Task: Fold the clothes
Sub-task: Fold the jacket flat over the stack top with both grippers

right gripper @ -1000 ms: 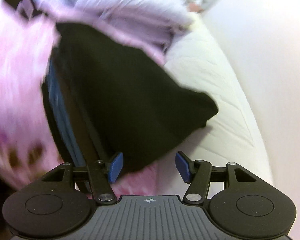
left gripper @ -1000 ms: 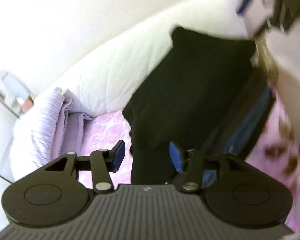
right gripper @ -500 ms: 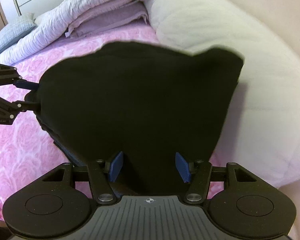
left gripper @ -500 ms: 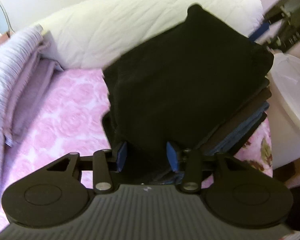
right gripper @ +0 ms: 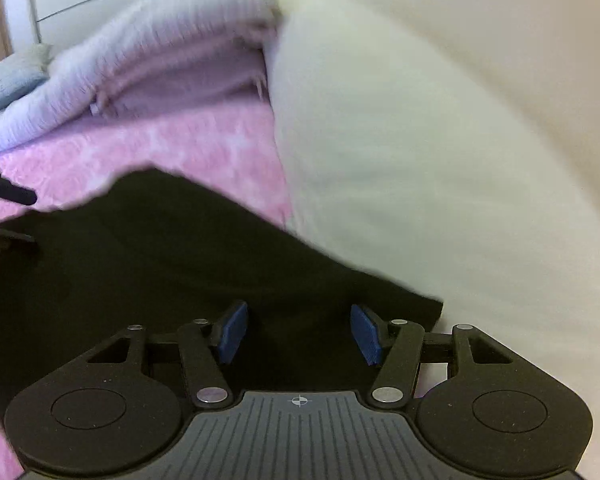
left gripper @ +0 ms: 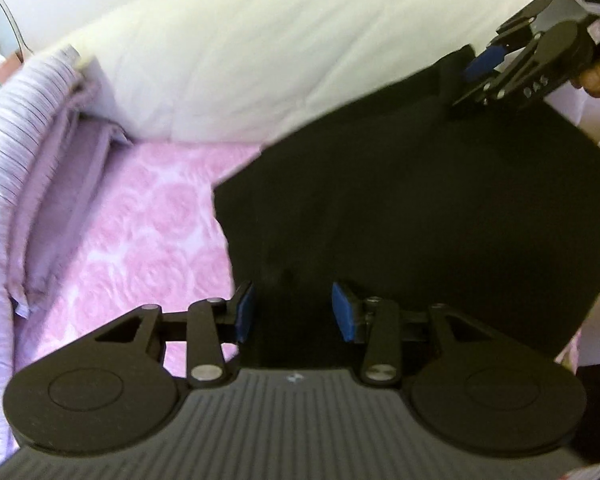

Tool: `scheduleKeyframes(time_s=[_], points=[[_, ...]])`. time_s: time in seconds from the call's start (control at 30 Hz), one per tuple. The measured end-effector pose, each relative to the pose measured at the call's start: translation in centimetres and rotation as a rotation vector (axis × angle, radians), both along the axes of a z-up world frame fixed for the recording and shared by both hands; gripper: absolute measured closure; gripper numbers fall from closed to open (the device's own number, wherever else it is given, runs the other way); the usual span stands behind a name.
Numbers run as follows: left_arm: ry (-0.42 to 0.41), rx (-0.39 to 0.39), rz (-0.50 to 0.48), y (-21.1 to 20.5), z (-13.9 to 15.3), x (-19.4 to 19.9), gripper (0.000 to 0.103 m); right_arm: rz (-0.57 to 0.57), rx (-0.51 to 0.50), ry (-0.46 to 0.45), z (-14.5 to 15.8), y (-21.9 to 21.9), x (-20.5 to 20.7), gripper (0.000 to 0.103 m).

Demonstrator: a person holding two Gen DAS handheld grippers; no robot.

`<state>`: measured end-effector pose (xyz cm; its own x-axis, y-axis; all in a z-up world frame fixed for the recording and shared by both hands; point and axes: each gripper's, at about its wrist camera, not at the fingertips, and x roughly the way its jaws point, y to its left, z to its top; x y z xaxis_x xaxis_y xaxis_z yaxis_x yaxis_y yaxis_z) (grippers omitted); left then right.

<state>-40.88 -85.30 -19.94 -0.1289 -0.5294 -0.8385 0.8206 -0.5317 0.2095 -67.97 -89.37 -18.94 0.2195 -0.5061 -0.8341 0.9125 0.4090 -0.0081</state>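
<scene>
The black garment (left gripper: 420,216) lay folded flat on the pink bedspread (left gripper: 140,224), its far edge against the white pillow (left gripper: 260,60); the fold looked nearly finished. The left gripper (left gripper: 292,308) had just been narrowing, cloth between its jaws, grip uncertain. The right gripper (right gripper: 298,330) stood apart over the garment. Striped bedding (left gripper: 16,128) sat left, clear of it.

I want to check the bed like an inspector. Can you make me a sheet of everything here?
Surface: pink sheet.
Job's things: black garment, spread out, one edge against the white duvet.
Clutter: folded lilac bedding.
Grippers: left gripper and right gripper, garment between the pads of each; grip unclear.
Cables: nothing seen.
Surroundings: pale wall, blue pillow.
</scene>
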Motion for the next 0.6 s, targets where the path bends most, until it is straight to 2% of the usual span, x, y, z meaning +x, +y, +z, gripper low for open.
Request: scheduleKeyframes(time_s=[0.1,0.17,0.27,0.33,0.43,0.57,0.6], points=[[-0.02,0.014,0.02,-1.0,-0.4,-1.1,0.067,0.001,0.044,-0.06,-0.3,-1.0,-1.7,0.046],[-0.009,0.003,0.039,-1.5,1.1,-1.4,0.069,-0.001,0.057,-0.099,0.6,-1.5,-2.5,0.046],[0.031,-0.013,0.075,-3.2,2.5,-1.0,0.069,-0.042,0.007,-0.162,2.7,-1.7,-3.9,0.046],[0.058,-0.008,0.097,-4.9,2.7,-1.6,0.069,-0.07,0.034,-0.182,2.1,-2.1,-4.7,0.046],[0.055,0.05,0.119,-8.0,0.9,-2.4,0.069,-0.091,0.089,-0.194,0.5,-2.7,-5.4,0.046],[-0.004,0.129,0.1,-9.7,-2.4,-3.0,0.069,-0.082,0.141,-0.188,-1.5,-4.0,-4.9,0.046],[-0.019,0.125,0.093,-10.0,-2.6,-3.4,0.069,-0.078,0.161,-0.199,-1.7,-4.7,-4.8,0.046]])
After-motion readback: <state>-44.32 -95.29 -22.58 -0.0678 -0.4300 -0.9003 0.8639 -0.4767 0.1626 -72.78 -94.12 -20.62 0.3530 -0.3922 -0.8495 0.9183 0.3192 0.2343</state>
